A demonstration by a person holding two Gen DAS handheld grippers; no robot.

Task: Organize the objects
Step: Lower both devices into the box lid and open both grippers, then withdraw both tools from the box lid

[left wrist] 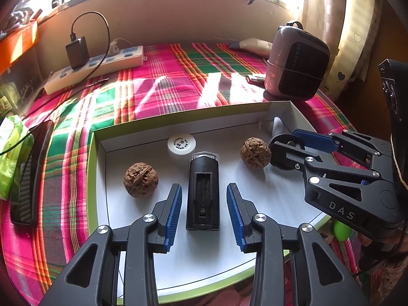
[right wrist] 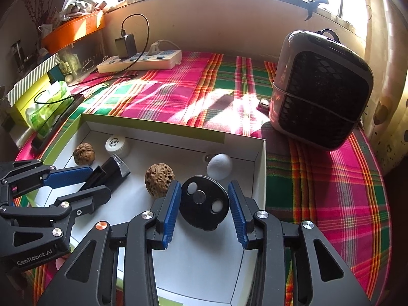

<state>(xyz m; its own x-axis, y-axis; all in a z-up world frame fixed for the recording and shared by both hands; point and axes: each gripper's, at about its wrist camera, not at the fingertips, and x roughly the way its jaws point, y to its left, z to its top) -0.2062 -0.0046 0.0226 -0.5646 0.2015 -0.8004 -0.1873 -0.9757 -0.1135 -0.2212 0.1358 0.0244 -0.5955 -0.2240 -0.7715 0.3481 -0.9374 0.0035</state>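
A plaid cloth [left wrist: 158,81] covers your table under a sunny window, with a shallow white box [left wrist: 102,168] on it. Your left claw [left wrist: 204,214] stands apart around the black case [left wrist: 202,193], pads clear. Your right claw [right wrist: 204,211] brackets the black disc [right wrist: 204,205], not pressing it. Two walnuts [left wrist: 140,179] lie nearby.

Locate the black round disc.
In the right wrist view, the black round disc lies in the white box, between the right gripper's open jaws.
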